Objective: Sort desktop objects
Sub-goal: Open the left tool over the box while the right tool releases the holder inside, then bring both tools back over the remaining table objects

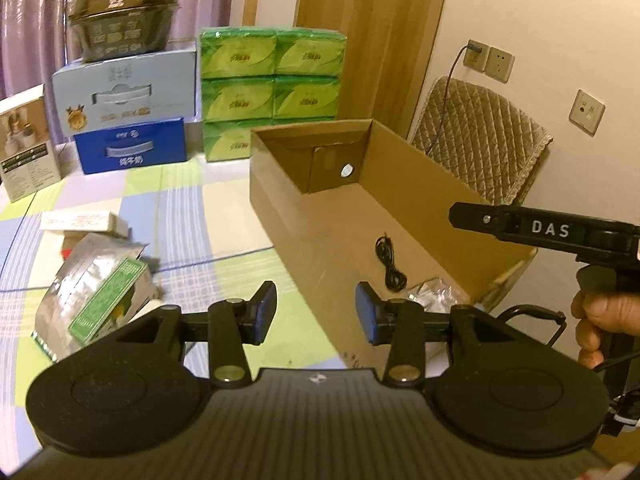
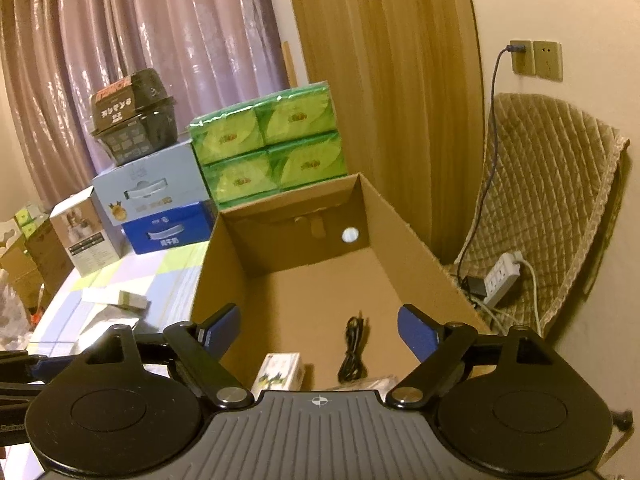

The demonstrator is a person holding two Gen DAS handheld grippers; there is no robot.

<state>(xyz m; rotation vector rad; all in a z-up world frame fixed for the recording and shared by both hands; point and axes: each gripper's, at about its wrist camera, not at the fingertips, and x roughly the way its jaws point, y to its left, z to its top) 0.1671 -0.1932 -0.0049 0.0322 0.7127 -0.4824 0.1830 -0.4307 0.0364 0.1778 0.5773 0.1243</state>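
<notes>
- So, my cardboard box [image 2: 400,240] at twelve o'clock already holds a black cable [image 2: 352,352], a small carton [image 2: 280,372] and a foil packet.
- Left to sort: foil bags [image 1: 96,296] at nine o'clock, then the white box [image 1: 80,222] beyond.
- Left gripper [image 1: 316,312] and right gripper [image 2: 320,332]: jaws apart, empty.

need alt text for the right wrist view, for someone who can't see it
The right hand-held gripper hangs open and empty over an open cardboard box holding a coiled black cable and a small white carton. Behind the box stand green tissue packs and stacked blue boxes on a checked tablecloth.
</notes>
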